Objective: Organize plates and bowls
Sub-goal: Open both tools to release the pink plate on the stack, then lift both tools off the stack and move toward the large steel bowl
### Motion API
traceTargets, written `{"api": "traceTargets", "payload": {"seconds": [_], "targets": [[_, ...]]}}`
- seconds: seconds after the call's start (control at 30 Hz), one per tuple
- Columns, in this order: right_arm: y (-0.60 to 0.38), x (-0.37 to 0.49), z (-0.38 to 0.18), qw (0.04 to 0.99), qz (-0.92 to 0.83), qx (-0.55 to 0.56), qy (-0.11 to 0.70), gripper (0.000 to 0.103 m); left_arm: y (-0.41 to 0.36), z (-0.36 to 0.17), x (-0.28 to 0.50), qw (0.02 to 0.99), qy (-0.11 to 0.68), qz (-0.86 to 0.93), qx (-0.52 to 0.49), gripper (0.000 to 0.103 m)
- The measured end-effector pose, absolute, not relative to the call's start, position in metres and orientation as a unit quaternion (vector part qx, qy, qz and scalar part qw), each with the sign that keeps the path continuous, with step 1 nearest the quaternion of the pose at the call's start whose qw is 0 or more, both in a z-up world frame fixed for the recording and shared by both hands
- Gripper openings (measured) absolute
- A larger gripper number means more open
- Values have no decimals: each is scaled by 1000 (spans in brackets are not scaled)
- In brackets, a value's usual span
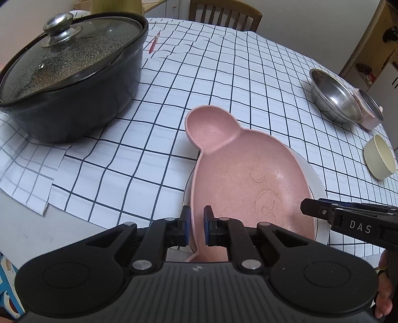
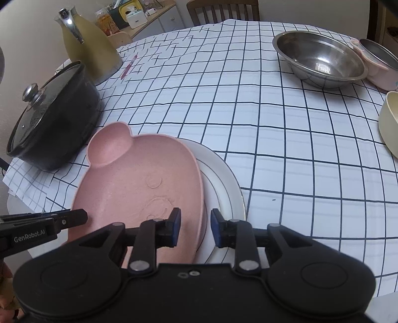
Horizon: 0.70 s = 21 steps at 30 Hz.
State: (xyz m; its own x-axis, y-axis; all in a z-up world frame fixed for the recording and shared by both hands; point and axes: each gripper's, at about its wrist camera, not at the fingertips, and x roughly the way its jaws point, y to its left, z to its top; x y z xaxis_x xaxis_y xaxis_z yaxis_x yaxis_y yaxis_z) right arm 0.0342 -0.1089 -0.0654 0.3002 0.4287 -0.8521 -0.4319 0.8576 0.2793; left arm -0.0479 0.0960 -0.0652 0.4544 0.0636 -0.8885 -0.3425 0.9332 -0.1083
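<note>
A pink animal-shaped plate (image 1: 248, 179) with a round ear lies on top of a white plate (image 1: 316, 183) on the checked tablecloth. My left gripper (image 1: 197, 223) is shut on the pink plate's near left rim. In the right wrist view, my right gripper (image 2: 195, 227) stands open. The right rim of the pink plate (image 2: 139, 188) is between its blue pads, with a gap on each side. The white plate (image 2: 223, 183) shows beneath and to the right. Each gripper's tip appears in the other's view: the right gripper (image 1: 306, 206) and the left gripper (image 2: 79, 217).
A black pot (image 1: 74, 82) with a glass lid stands at the left. At the right are a steel bowl (image 1: 333, 97), a pink-walled pot (image 1: 370, 109) and a cream bowl (image 1: 379, 156). A red pen (image 1: 154, 43), a yellow-green jug (image 2: 87, 47) and a chair (image 1: 223, 15) are at the back.
</note>
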Motion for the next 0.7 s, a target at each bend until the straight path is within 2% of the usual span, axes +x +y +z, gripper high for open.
{"api": "traceTargets", "payload": {"seconds": [0.33, 0.5, 0.6, 0.7], "targets": [[-111, 18, -34, 816, 289, 0, 501, 36, 88, -38, -62, 865, 477, 103, -116, 10], [-115, 7, -16, 824, 299, 2, 482, 43, 81, -22, -68, 877, 460, 85, -112, 11], [-119, 1, -6, 828, 301, 3, 473, 47, 75, -13, -72, 885, 447, 73, -108, 17], [-124, -4, 4, 835, 301, 4, 462, 51, 70, -2, -75, 893, 432, 65, -106, 36]]}}
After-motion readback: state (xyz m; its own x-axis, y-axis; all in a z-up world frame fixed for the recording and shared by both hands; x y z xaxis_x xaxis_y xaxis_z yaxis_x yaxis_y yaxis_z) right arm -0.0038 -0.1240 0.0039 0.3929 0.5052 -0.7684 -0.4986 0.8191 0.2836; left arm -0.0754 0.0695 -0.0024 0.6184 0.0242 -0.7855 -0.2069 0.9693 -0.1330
